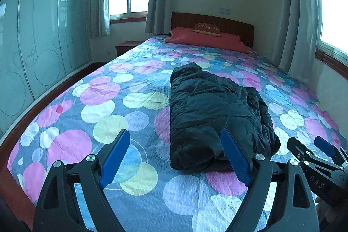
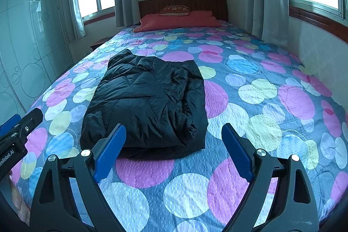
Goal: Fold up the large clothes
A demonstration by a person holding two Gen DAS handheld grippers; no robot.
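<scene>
A black jacket point(image 2: 148, 101) lies on the bed point(image 2: 261, 88), already folded into a thick packet, about in the middle of the bed's width and nearer to the foot end than to the red pillow point(image 2: 180, 20). Both tools hang above the bedspread just in front of the jacket's near edge. The left tool point(image 1: 176, 158) stands wide open and holds nothing; its right finger is before the jacket's near left corner. The right tool point(image 2: 174, 151) is also wide open and empty, before the near right corner. It seems the fold is nearly done, or one last fold remains. To do this step well, I would take the near edge with both tools at the same time, one at each corner, and bite through all the layers, because the padded cloth is slippery and puffy. Then lift the edge low and carry it evenly toward the pillow, so the packet does not spring open or turn crooked.
</scene>
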